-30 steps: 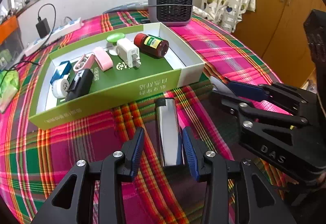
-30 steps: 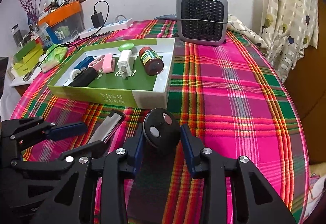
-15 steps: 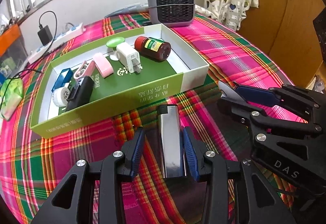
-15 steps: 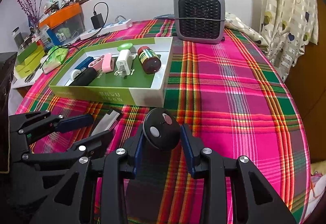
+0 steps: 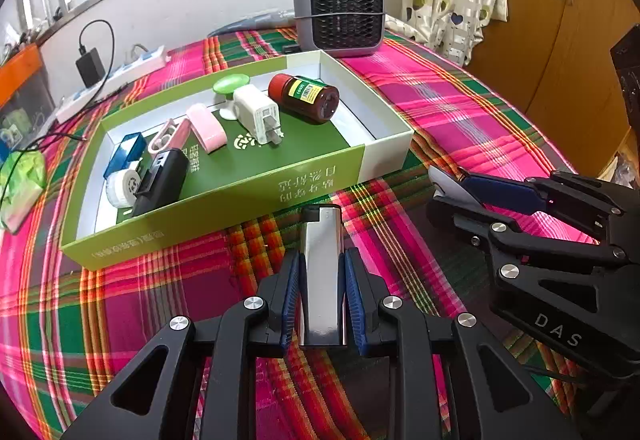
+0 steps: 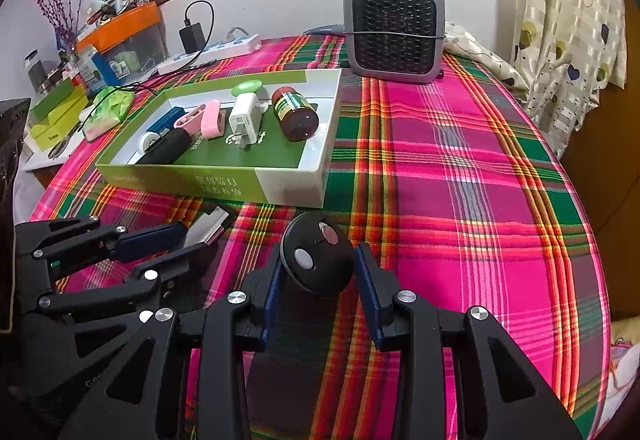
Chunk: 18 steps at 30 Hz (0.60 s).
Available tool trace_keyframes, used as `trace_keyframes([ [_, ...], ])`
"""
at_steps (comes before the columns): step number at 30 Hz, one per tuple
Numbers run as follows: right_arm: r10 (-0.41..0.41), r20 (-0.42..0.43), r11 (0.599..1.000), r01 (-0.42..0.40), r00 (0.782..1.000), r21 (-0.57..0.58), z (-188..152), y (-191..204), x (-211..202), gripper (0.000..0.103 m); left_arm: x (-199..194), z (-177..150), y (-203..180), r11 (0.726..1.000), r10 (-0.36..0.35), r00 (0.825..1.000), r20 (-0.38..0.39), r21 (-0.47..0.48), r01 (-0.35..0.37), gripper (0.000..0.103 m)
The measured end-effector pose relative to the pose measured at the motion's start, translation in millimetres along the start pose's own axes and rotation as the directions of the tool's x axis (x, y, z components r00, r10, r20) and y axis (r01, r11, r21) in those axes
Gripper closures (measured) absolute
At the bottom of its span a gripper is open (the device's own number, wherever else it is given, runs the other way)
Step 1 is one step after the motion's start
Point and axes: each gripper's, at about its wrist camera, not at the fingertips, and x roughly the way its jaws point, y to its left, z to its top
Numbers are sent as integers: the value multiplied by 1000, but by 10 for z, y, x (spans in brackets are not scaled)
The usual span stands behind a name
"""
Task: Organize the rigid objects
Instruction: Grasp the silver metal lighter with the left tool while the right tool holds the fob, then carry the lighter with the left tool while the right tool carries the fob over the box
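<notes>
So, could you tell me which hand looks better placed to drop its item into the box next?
Left, probably: its lighter already points at the box wall just ahead, while the right's remote sits off the box's corner.

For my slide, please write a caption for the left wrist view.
Left tongs grip a lighter before the box of small items.

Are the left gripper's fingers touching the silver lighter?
Touching. The left wrist view shows both blue pads pressed flush against the silver lighter's sides, no gap.

The box's near wall (image 5: 224,200) is standing across the way ahead; open plaid worktop (image 6: 460,168) is lying free rightward (heater (image 6: 394,30) blocking the far edge).
</notes>
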Motion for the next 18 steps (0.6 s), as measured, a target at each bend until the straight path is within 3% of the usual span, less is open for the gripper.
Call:
trace_keyframes([
  [18,-7,23,1000,7,1000,-31,-20,112,-121,67,-153,-54,33,1000,-4,1000,29,-13,5,81],
])
